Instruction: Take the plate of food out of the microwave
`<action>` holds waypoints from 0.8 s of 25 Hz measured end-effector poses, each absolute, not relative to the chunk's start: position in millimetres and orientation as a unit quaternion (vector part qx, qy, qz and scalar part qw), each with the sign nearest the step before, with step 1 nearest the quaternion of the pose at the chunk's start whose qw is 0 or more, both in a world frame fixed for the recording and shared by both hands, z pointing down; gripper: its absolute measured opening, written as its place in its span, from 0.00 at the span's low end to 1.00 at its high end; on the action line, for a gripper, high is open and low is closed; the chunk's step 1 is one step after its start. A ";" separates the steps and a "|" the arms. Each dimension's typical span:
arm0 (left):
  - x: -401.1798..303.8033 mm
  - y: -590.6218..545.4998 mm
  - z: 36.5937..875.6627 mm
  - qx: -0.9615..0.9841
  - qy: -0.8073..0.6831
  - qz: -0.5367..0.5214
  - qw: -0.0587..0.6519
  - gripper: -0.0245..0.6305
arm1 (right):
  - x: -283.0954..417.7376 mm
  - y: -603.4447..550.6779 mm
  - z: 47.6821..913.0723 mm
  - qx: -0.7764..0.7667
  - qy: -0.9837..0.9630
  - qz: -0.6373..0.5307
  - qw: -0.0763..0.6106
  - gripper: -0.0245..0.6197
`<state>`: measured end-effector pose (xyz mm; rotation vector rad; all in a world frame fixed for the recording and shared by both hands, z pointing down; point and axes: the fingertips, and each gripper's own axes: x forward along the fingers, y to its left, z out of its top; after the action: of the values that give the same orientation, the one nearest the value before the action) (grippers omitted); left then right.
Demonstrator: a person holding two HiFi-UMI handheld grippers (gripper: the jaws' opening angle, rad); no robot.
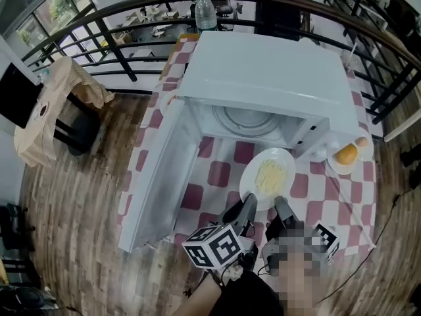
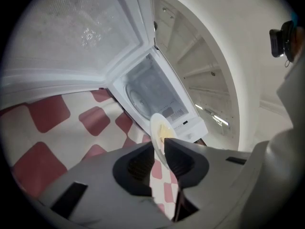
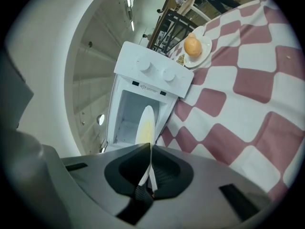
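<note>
White plate (image 1: 268, 176) of food is out of the microwave (image 1: 263, 78), left gripper (image 1: 248, 201) and right gripper (image 1: 280, 204) fingers clamped on its rim; next it likely needs setting level on the surface (image 1: 217, 174).

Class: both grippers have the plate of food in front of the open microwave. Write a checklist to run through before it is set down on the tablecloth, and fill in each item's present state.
1. Left gripper fingers clamp the rim of the plate of food: ok.
2. Right gripper fingers clamp the rim: ok.
3. Plate fully outside the microwave: ok.
4. Door swung wide, off to the left of the plate: ok.
5. Bare tablecloth beneath the plate: ok.
6. Plate with the orange stands apart, to the right: ok.
</note>
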<state>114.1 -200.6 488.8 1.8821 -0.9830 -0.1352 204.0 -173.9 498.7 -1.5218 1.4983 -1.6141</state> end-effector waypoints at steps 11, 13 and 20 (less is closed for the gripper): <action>111.0 -121.7 484.8 0.759 -0.424 -0.069 0.488 0.18 | 201.8 -100.0 494.6 -0.541 0.551 -0.597 0.218 0.07; 109.5 -110.1 484.7 0.760 -0.425 -0.069 0.487 0.18 | 200.5 -88.8 494.9 -0.539 0.553 -0.597 0.217 0.07; 102.7 -72.1 487.4 0.756 -0.431 -0.066 0.488 0.18 | 194.0 -51.7 498.4 -0.535 0.554 -0.602 0.212 0.07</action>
<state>102.7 -72.1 487.4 1.8380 -1.0490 -0.1612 194.0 -51.7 498.4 -1.4855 1.5387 -1.6714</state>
